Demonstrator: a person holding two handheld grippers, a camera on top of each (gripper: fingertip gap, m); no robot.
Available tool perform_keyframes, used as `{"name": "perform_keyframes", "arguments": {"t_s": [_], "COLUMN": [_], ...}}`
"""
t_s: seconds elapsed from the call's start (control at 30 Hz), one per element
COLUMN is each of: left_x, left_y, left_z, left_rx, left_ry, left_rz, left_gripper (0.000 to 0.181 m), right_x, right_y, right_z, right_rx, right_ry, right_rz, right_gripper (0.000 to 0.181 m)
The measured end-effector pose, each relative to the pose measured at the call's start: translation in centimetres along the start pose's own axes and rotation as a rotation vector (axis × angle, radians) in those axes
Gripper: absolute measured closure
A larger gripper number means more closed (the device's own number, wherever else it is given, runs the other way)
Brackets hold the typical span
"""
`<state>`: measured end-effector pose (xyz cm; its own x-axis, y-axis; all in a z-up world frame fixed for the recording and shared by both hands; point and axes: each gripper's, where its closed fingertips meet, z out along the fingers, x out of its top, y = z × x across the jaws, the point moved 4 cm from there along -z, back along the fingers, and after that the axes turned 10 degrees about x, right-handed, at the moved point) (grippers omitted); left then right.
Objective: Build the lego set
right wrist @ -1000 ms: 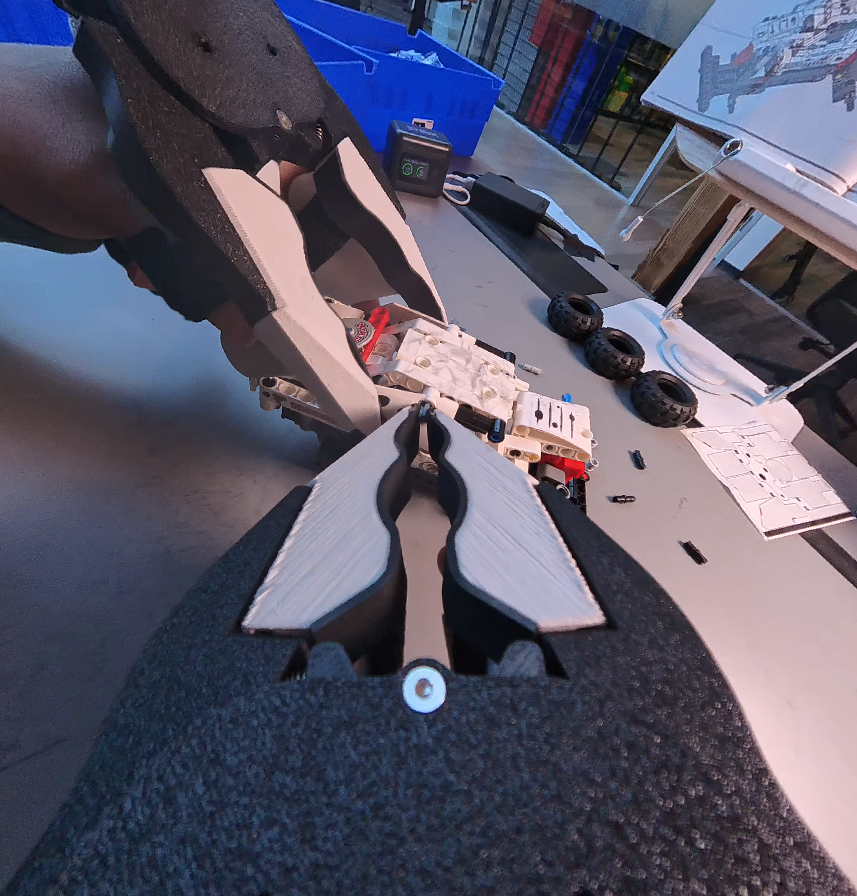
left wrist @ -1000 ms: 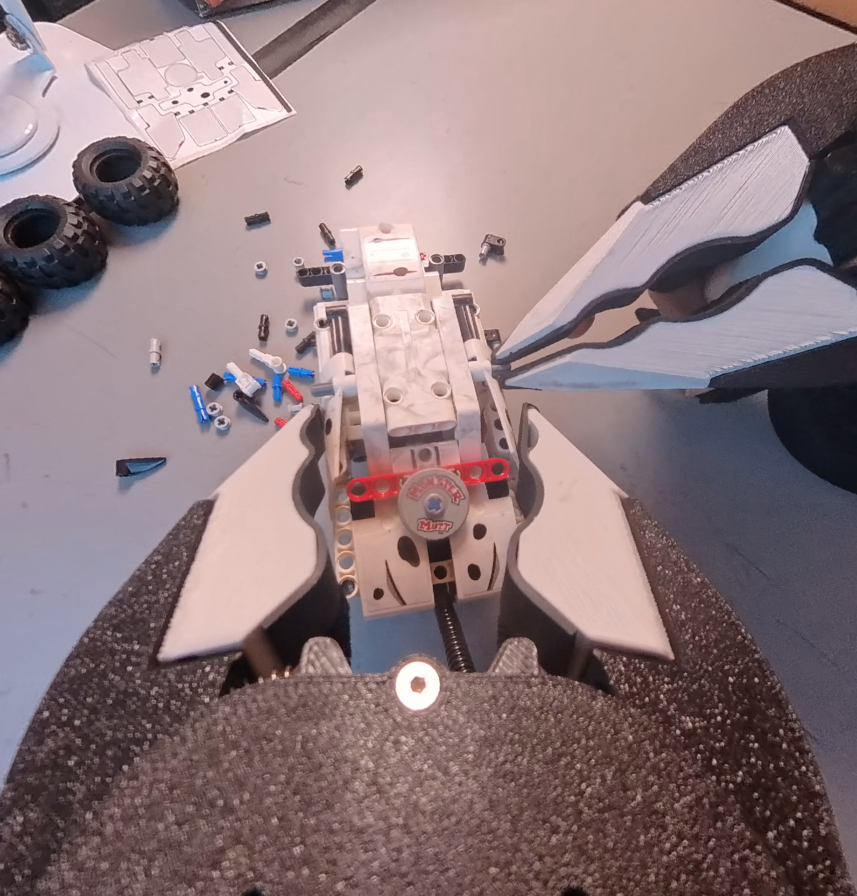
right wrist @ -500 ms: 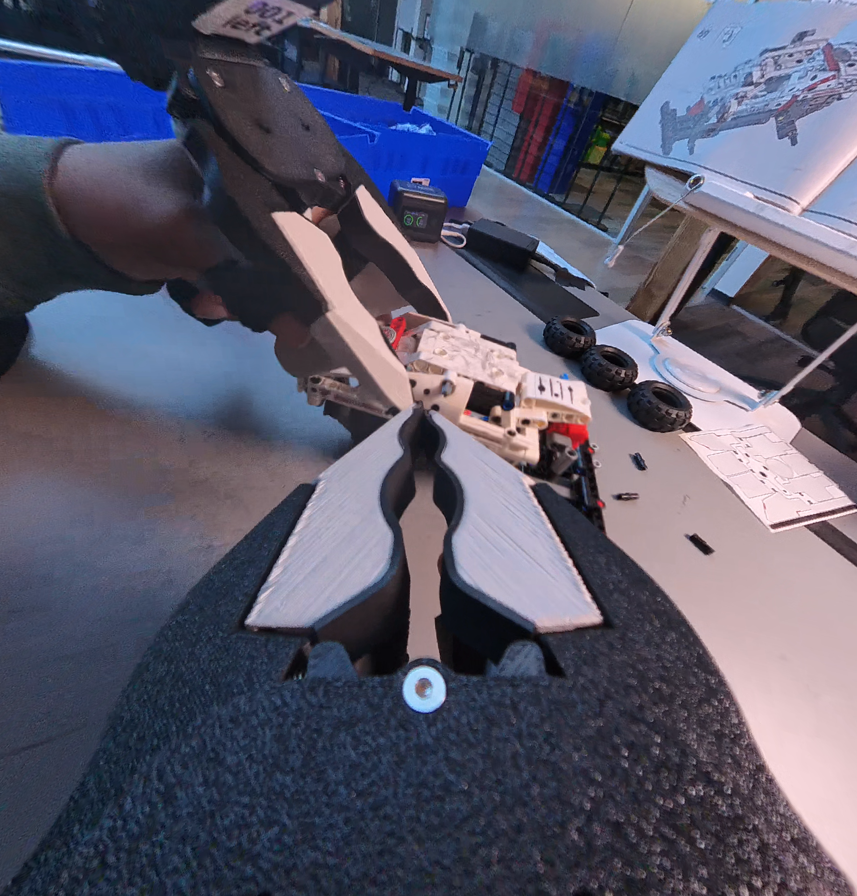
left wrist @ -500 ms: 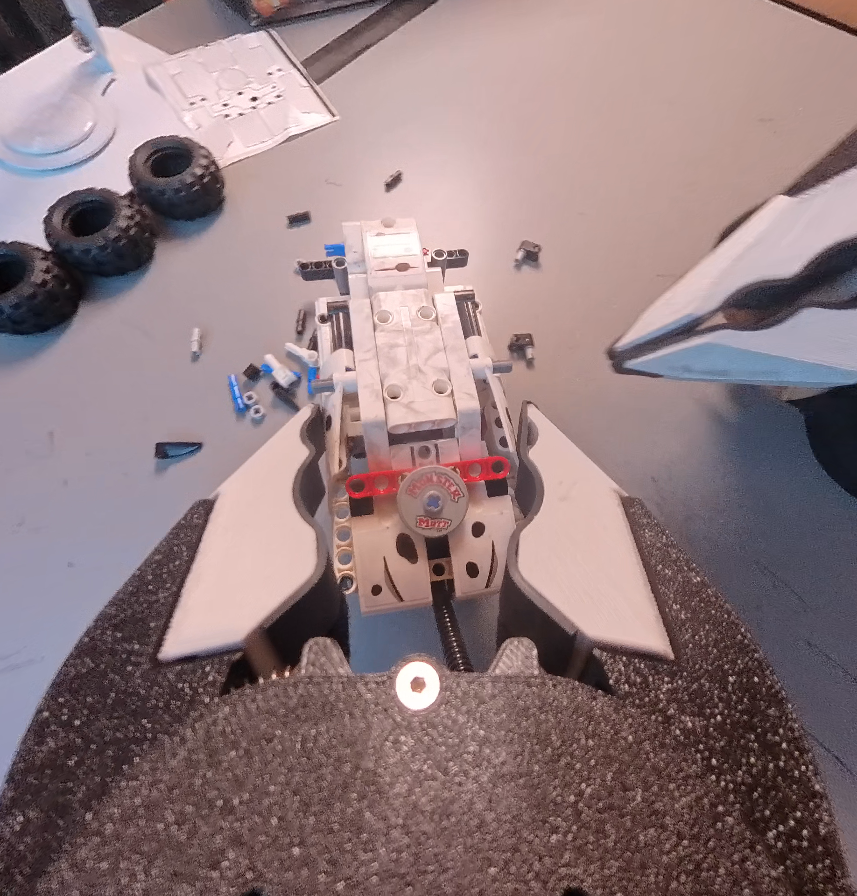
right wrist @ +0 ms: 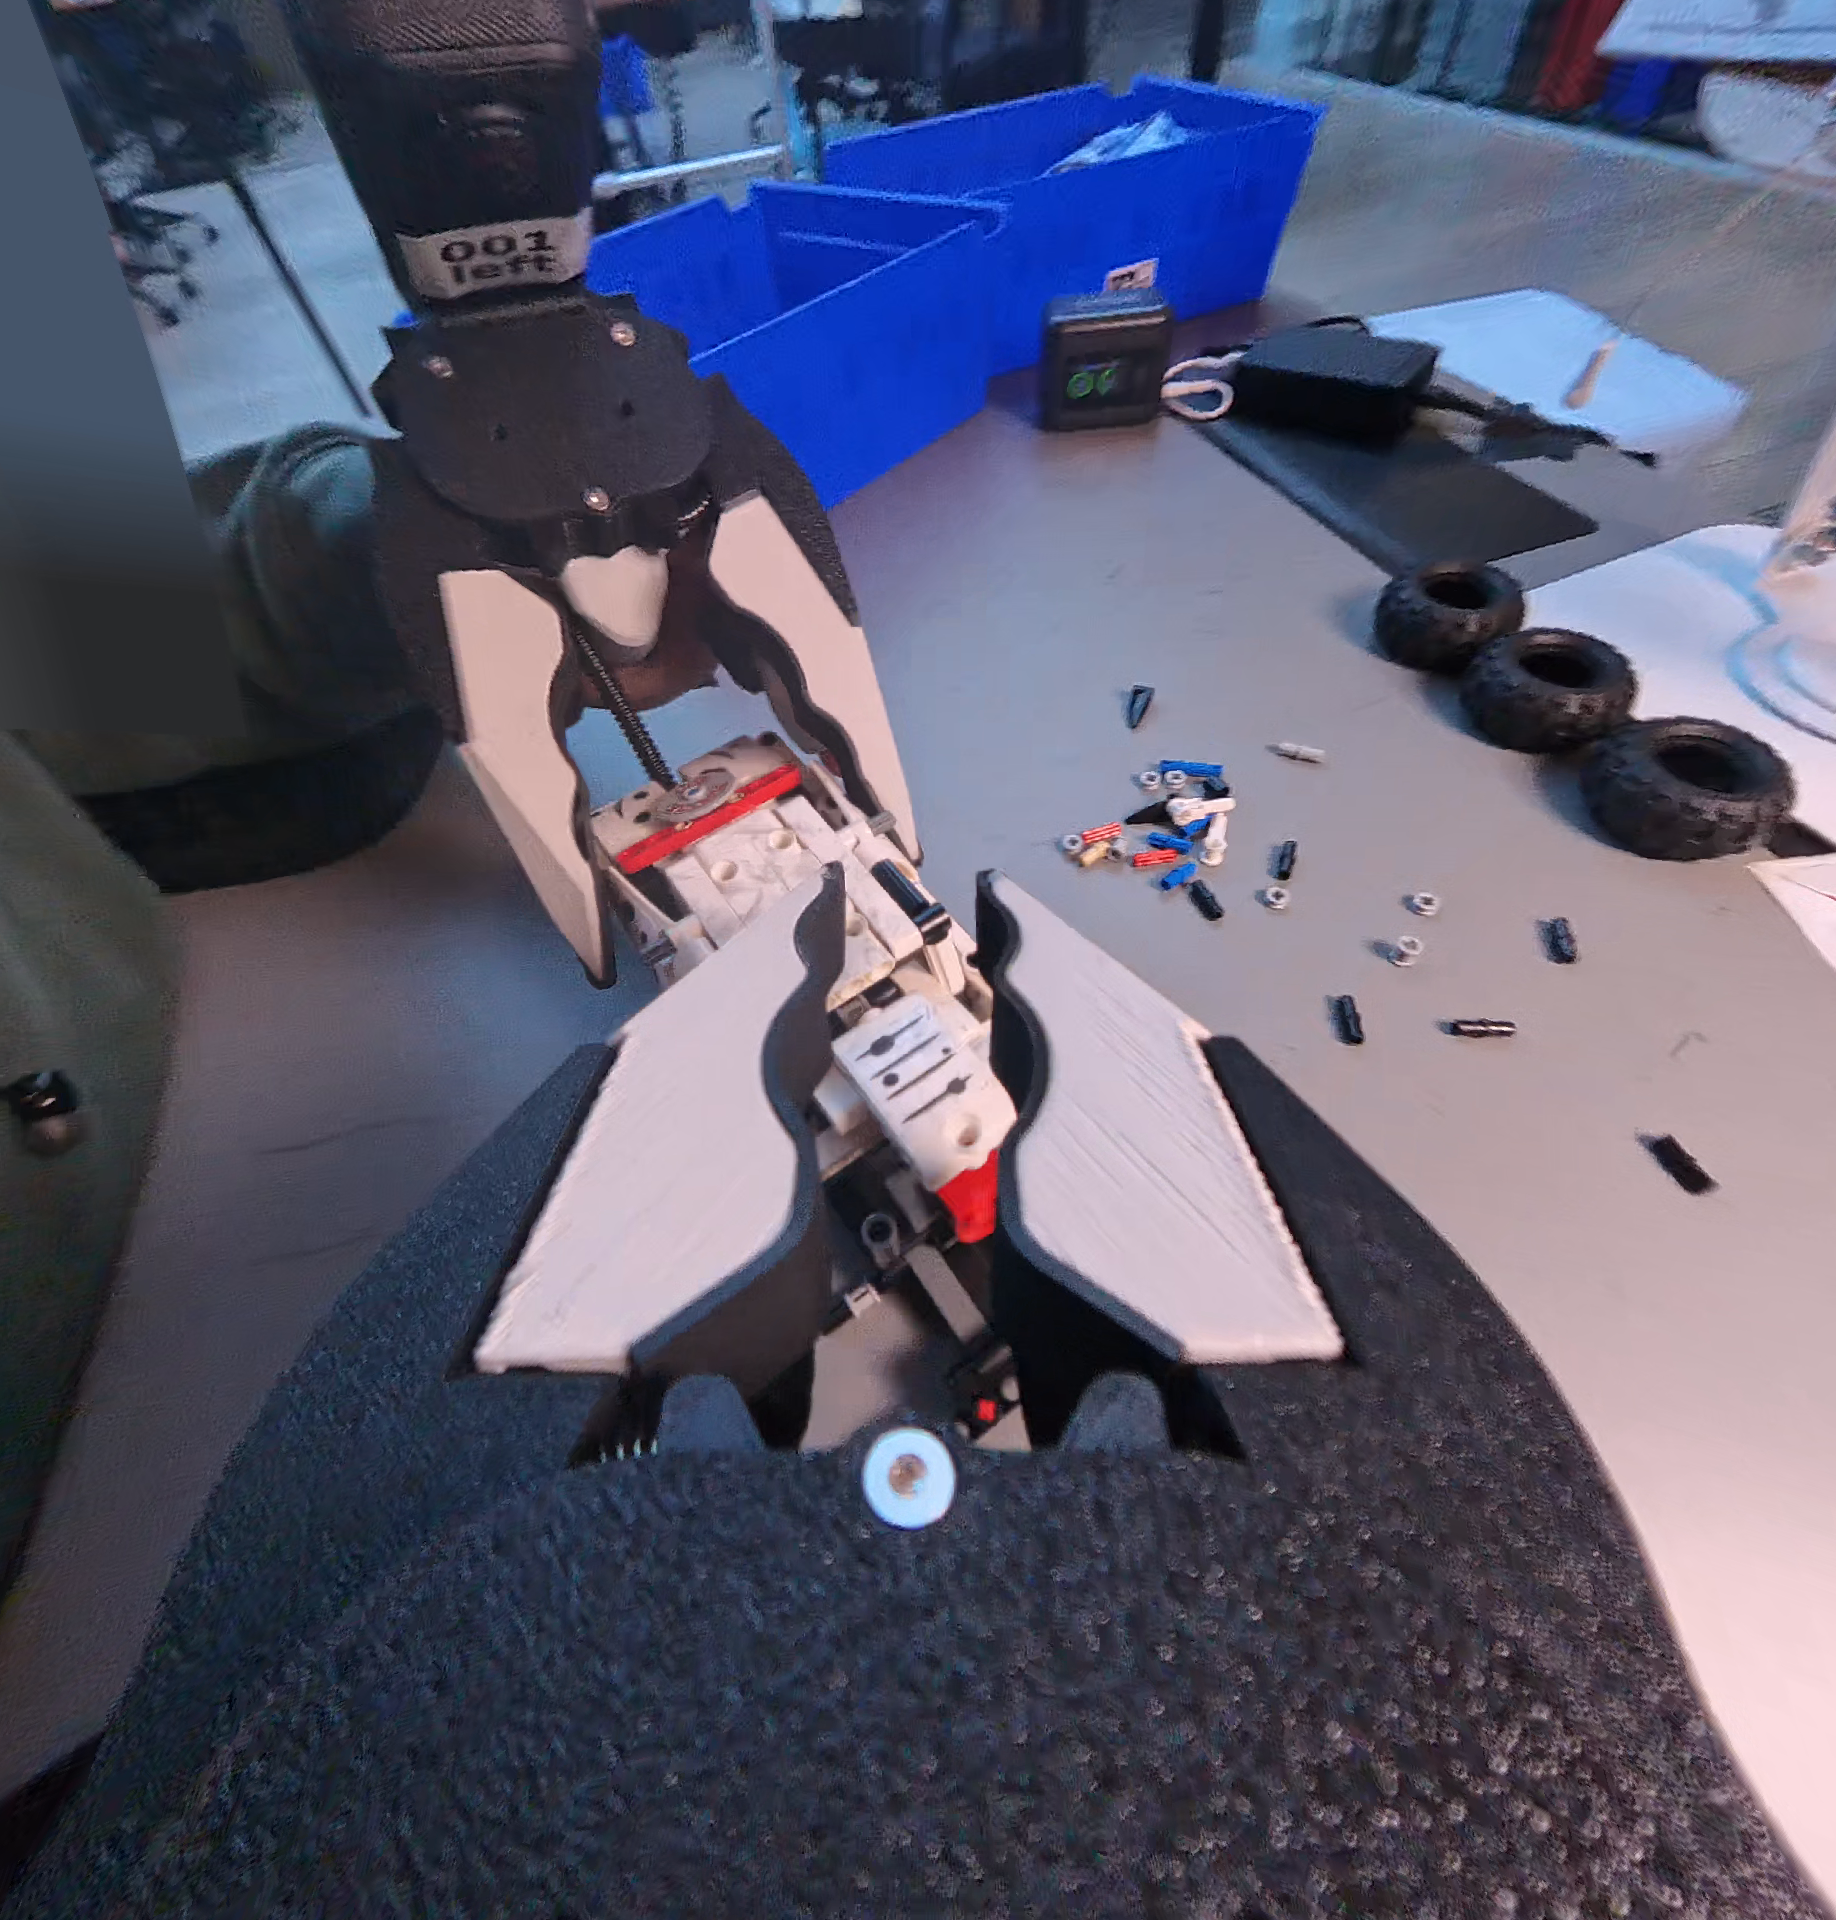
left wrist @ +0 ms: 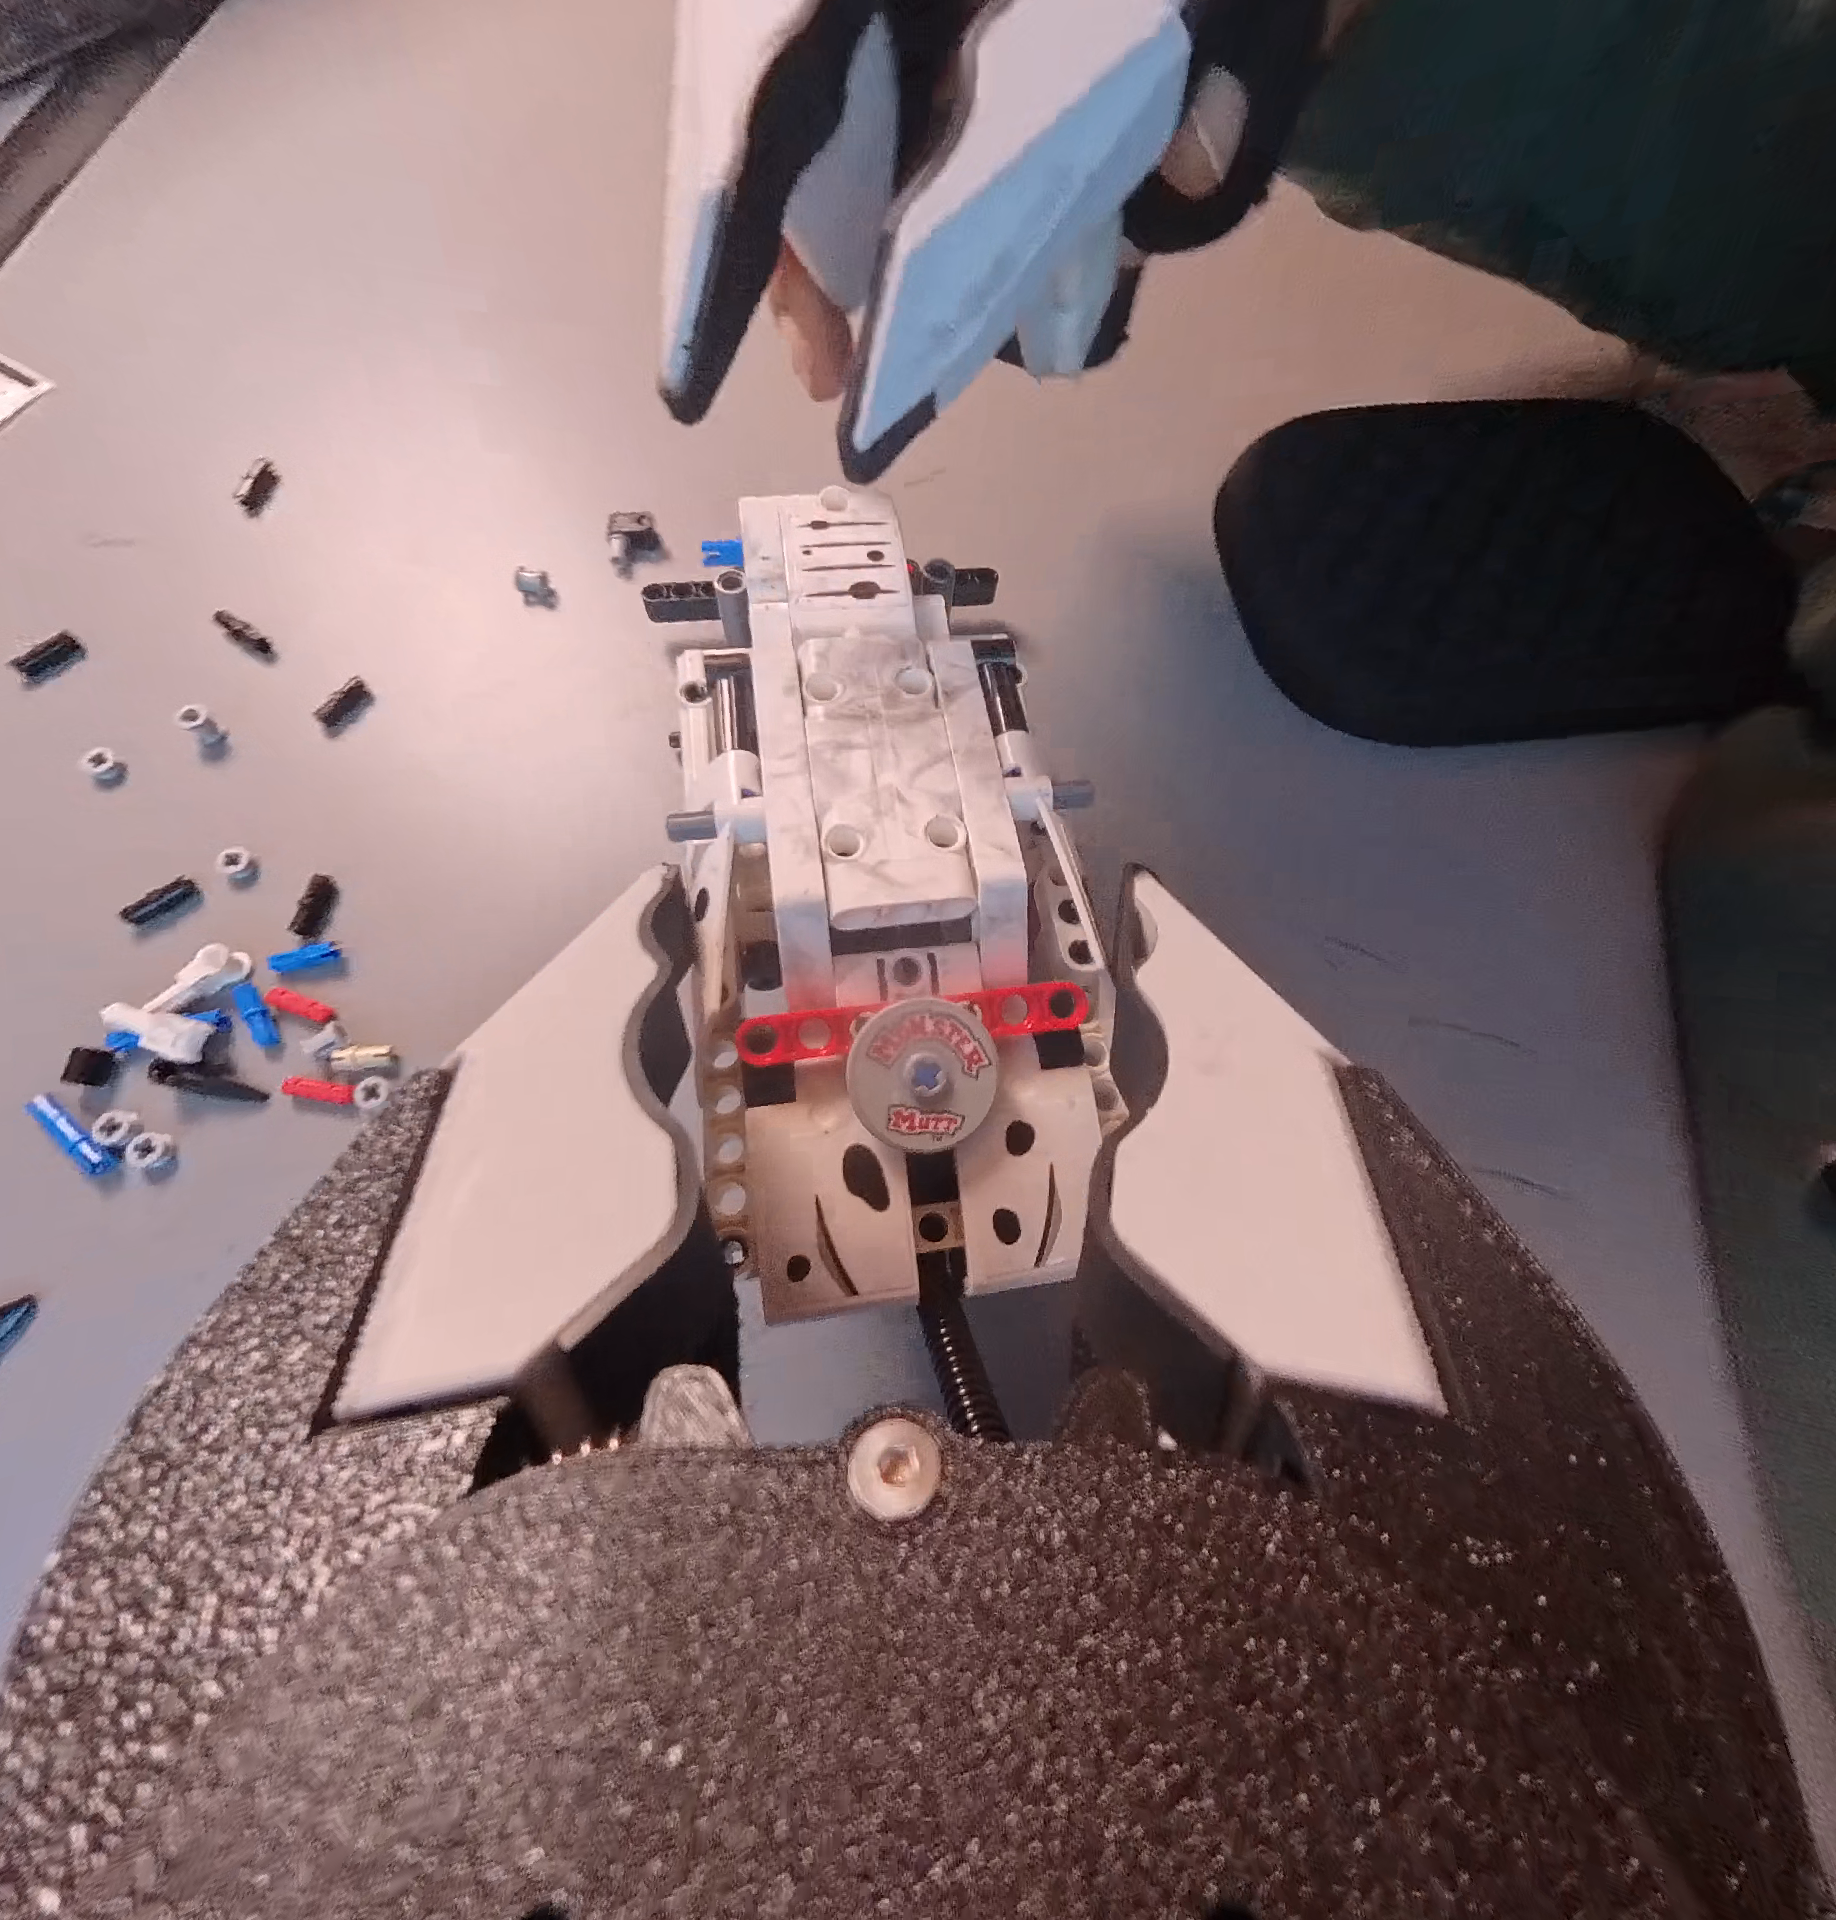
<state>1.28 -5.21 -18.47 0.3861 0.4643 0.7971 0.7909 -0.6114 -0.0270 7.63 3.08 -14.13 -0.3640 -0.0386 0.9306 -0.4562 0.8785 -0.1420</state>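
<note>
Left wrist view: left gripper (left wrist: 901, 925) clamped the white lego model (left wrist: 883, 852) by its rear, over the grey table (left wrist: 1413, 914); a lettered round badge (left wrist: 922, 1074) showed. Right gripper (left wrist: 779, 416) blurred, tips parted.

Right wrist view: right gripper (right wrist: 909, 904) spread, straddling the model's (right wrist: 893, 1049) front; contact unclear. Labelled band (right wrist: 493, 255) on left gripper (right wrist: 753, 914).

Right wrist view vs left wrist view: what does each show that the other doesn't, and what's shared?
Only the right wrist view: three black tyres, blue bins, a black charger and the model's red end.

Only the left wrist view: the round grey disc face-on and a black seat pad.

Both: the white lego model clamped by the left gripper, the open right gripper at its far end, and loose small parts on the grey table.
</note>
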Motion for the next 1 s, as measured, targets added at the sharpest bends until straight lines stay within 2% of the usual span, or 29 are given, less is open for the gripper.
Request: {"name": "perform_keyframes", "arguments": {"t_s": [0.07,0.2,0.3,0.43,0.53,0.67,0.77,0.83,1.0], "left_x": [0.0,0.0,0.0,0.1,0.2,0.1,-0.1,-0.2,-0.9], "left_y": [0.6,0.7,0.7,1.2,2.1,3.2,2.9,1.8,-0.6], "left_z": [0.0,-0.1,-0.1,-0.3,-0.5,-0.7,-0.9,-1.3,-2.9], "left_rx": [-0.036,-0.069,-0.075,-0.08,-0.102,-0.227,-0.296,-0.262,-0.076], "left_ry": [0.011,0.029,0.035,0.031,0.045,0.037,-0.002,-0.035,-0.063], "left_rz": [0.024,0.028,0.027,0.086,0.178,0.284,0.321,0.332,0.303], "left_gripper": [0.101,0.101,0.102,0.103,0.104,0.103,0.103,0.104,0.09], "right_x": [0.5,0.6,-0.1,-1.1,-1.4,-1.6,-1.9,-2.0,-2.4], "right_y": [-0.6,-0.1,0.4,0.1,-1.1,-3.0,-4.2,-4.0,-4.5], "right_z": [0.2,1.0,1.6,1.7,2.0,2.7,3.2,3.5,3.1], "right_rx": [0.11,0.212,0.298,0.351,0.36,0.44,0.493,0.444,0.369], "right_ry": [-0.067,-0.2,-0.278,-0.337,-0.35,-0.372,-0.396,-0.39,-0.298], "right_rz": [-0.019,-0.1,-0.084,-0.047,-0.086,-0.082,-0.053,-0.027,0.035], "right_gripper": [0.159,0.163,0.162,0.135,0.127,0.13,0.142,0.138,0.143]}}
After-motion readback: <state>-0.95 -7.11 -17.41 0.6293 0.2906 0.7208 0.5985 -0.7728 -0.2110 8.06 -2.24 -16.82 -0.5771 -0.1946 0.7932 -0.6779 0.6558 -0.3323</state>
